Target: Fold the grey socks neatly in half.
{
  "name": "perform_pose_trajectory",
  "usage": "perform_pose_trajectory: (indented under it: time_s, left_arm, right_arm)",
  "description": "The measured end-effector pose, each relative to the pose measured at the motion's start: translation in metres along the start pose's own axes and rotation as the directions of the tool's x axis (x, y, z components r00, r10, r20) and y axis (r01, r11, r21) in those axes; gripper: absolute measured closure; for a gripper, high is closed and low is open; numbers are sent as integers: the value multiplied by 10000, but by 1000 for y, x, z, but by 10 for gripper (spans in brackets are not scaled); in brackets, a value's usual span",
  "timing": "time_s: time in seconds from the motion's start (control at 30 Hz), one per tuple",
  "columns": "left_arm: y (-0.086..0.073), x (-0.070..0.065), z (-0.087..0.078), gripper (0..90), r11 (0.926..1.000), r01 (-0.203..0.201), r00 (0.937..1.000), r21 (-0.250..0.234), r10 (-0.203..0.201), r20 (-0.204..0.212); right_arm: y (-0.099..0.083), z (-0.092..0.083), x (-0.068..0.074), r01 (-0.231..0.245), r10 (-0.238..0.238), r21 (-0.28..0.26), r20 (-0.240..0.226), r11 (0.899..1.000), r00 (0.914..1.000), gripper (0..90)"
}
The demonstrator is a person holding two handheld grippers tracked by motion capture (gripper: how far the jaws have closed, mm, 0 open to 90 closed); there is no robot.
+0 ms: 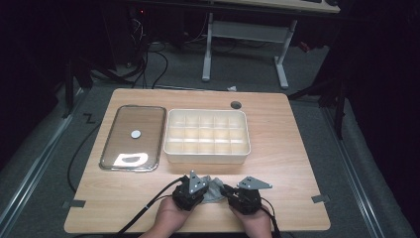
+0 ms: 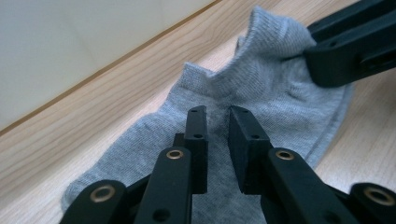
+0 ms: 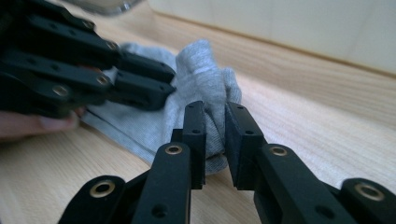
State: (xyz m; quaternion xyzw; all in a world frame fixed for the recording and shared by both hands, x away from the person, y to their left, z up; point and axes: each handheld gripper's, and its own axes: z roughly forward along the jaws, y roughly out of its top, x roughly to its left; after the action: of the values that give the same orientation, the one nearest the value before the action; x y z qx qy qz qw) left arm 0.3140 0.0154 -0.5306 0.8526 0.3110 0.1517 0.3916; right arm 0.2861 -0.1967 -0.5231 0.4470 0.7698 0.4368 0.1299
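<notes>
The grey sock [image 1: 214,191] lies at the table's [image 1: 277,148] near edge. Both claws pinch it, nearly closed — left gripper [image 2: 217,116] mid-sock, right gripper [image 3: 215,112] on bunched fabric. Best lift evenly, keeping tension.

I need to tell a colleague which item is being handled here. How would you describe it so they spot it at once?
On the light wooden table, look at the near edge, in front of the cream plastic compartment tray. Between the left gripper and right gripper lies a small grey knitted ankle sock: the only soft cloth item there.

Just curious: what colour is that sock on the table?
Plain light grey sock, ribbed at the cuff; it shows best in the left gripper view.
</notes>
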Motion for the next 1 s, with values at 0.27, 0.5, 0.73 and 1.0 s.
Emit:
perform_pose_trajectory:
  time_s: [0.27,0.5,0.73,1.0]
  left_arm:
    - [6,-11,7,780,9996,-283,9996,-56,283,17]
    - [10,-19,13,783,9983,-580,9982,-74,579,-141]
    - [14,-22,17,780,9965,-836,9964,-82,835,-116]
    - [18,-17,14,708,9993,-369,9993,-34,369,86]
  right_arm:
    - [4,-14,4,-276,233,-971,-454,9949,9987,811]
    - [5,-18,8,-158,123,-1239,-288,9922,9995,814]
    - [5,-21,7,-234,213,-1381,-168,9901,9996,816]
    - [3,-21,4,-237,237,-1450,-14,9891,9997,815]
